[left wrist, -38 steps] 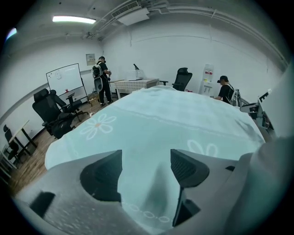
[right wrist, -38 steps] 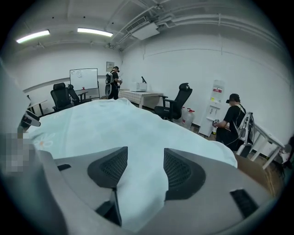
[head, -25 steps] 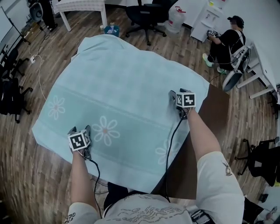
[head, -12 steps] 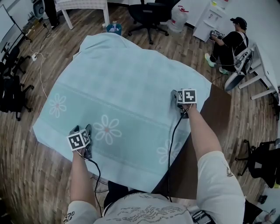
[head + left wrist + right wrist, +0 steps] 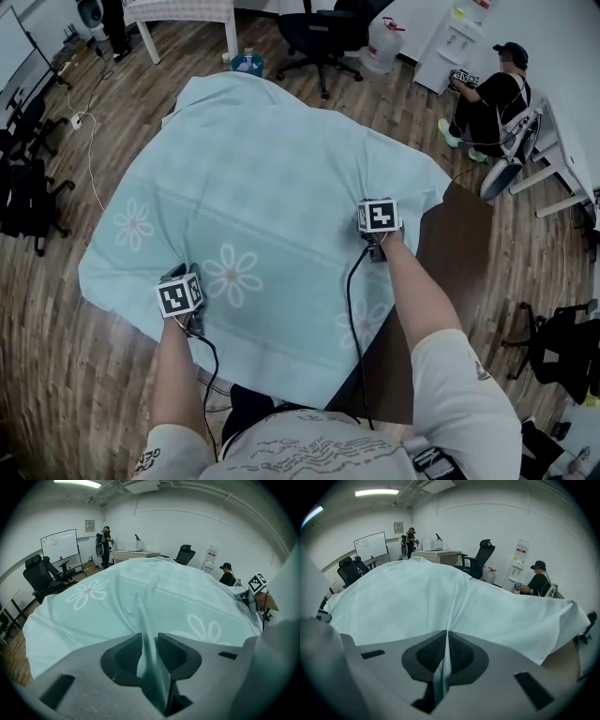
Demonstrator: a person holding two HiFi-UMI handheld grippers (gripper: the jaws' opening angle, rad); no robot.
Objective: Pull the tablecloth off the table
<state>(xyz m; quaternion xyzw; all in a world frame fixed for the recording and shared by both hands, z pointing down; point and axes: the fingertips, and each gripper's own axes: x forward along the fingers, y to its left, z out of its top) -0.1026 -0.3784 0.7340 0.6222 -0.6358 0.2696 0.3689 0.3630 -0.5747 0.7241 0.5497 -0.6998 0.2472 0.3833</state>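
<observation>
Counter corner bare at right, cloth over rest; tools, open a second ago, now pinch folds: right tool clamped on cloth, left tool closing on it; pull can begin

One tablecloth, one table, one whiteboard, one water jug.

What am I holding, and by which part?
The tablecloth: right gripper shut on a fold near its right edge; left gripper closing its jaws on a fold near its front edge.
</observation>
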